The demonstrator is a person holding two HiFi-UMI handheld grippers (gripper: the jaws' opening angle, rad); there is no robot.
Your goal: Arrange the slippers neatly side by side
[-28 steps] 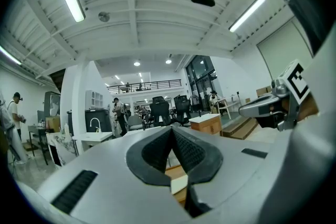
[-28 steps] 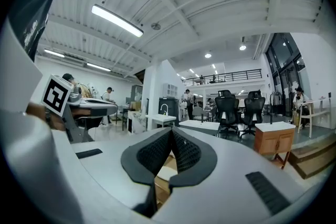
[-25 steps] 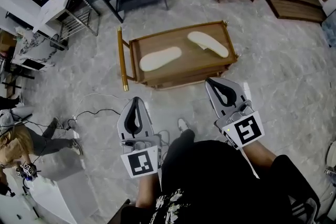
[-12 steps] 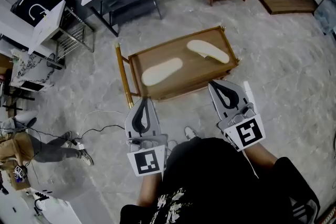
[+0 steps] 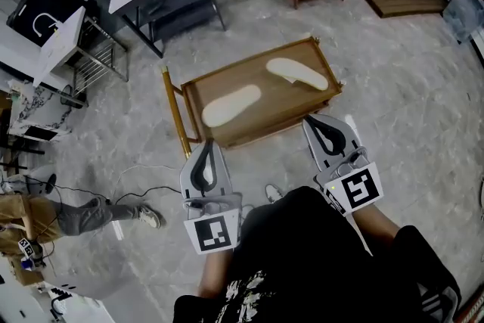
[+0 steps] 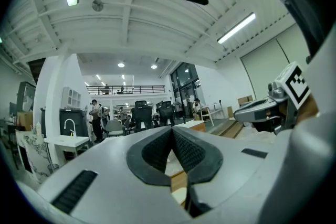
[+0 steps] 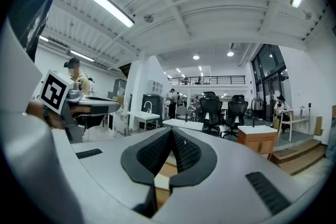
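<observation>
Grey stone floor, open workshop. Low wooden table stands just ahead of both grippers. Two pale slippers lie on its top, apart and not parallel. The left slipper runs near-left to far-right; the right slipper runs far-left to near-right. Nearer the former is the left gripper, nearer the latter the right gripper. Both are clenched, jaws together, holding and touching nothing.
</observation>
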